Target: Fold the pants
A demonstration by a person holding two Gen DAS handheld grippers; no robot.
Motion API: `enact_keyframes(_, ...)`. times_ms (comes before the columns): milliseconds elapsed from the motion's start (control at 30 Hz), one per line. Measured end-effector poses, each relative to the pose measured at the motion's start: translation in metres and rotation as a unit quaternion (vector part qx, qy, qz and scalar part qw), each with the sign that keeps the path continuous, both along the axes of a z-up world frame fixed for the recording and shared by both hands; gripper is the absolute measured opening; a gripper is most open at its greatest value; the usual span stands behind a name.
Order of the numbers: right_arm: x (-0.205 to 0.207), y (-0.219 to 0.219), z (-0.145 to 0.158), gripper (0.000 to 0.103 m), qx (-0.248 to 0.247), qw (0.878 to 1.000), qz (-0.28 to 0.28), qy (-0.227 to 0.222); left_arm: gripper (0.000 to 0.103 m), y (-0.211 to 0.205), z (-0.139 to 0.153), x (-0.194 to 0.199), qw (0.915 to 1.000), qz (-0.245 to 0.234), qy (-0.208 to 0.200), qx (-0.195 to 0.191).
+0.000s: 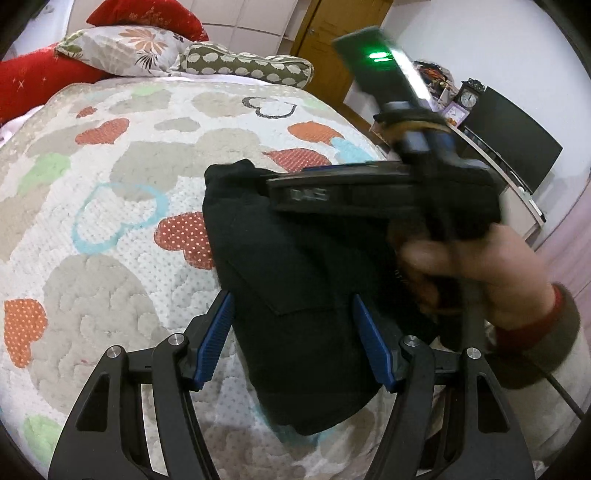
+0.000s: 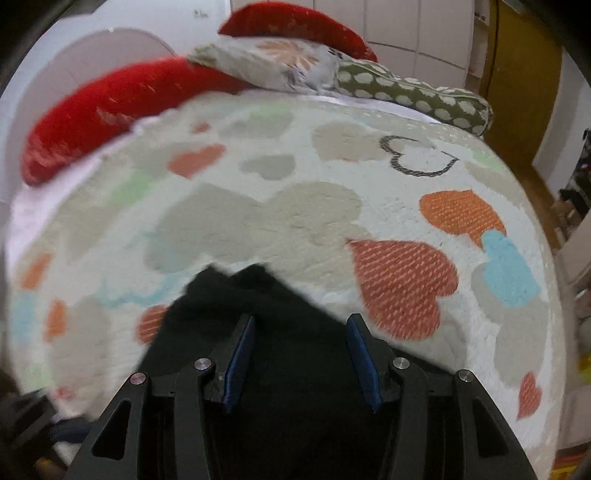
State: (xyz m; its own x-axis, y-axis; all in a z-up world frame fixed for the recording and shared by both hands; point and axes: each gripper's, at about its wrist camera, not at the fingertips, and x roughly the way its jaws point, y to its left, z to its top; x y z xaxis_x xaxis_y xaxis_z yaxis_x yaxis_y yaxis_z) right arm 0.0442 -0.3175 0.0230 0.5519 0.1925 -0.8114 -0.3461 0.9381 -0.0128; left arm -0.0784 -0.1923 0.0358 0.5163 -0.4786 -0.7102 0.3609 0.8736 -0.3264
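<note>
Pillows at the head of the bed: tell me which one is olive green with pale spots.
The long bolster-shaped pillow lying at the right end of the row. The others are two plain red cushions and a pale floral pillow.

I'm looking into a home bedroom. A bed is filling most of both views, wearing a quilted bedspread [image 1: 110,229] printed with hearts. At its head, red cushions [image 1: 33,81], a floral pillow [image 1: 125,48] and a green patterned bolster [image 1: 247,66] are lying against a panelled headboard [image 1: 236,18]. A wooden door [image 1: 332,37] is standing in the corner, and along the white wall a low unit is carrying a dark television screen [image 1: 517,136] and a small clock [image 1: 468,99].
</note>
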Motion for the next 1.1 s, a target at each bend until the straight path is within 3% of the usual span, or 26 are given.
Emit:
enact_keyframes(100,0.014,-0.007,-0.008,0.049,0.024,1.000,-0.009,0.017,0.069,0.000,-0.002,0.001,1.0000,0.002,0.003,-0.002)
enact_keyframes(200,0.006,-0.028,0.010,0.049,0.065,0.998,-0.024,0.006,0.069,0.000,0.000,0.002,1.0000,-0.003,0.006,-0.004)
enact_keyframes(300,-0.021,-0.054,0.036,0.049,0.086,0.995,-0.046,-0.022,0.070,-0.001,0.000,0.000,1.0000,-0.001,0.002,0.001)
enact_keyframes(367,-0.045,-0.063,0.047,0.050,0.104,0.994,-0.030,-0.030,0.070,-0.003,-0.001,0.000,1.0000,0.001,0.002,0.003)
enact_keyframes(467,-0.068,-0.066,0.044,0.050,0.085,0.996,-0.027,-0.031,0.070,-0.004,-0.001,0.000,1.0000,0.004,0.002,0.006)
enact_keyframes(600,-0.068,-0.073,0.013,0.055,0.019,0.997,-0.071,-0.023,0.070,-0.009,0.000,0.000,0.9998,0.007,-0.001,0.016)
enact_keyframes(900,-0.110,-0.085,0.043,0.056,0.069,0.995,-0.060,-0.045,0.070,-0.014,0.010,-0.002,0.9987,0.024,-0.004,0.046)
enact_keyframes(1100,-0.137,-0.081,0.034,0.056,0.067,0.996,-0.048,-0.036,0.070,-0.014,0.017,-0.007,0.9978,0.028,-0.018,0.057)
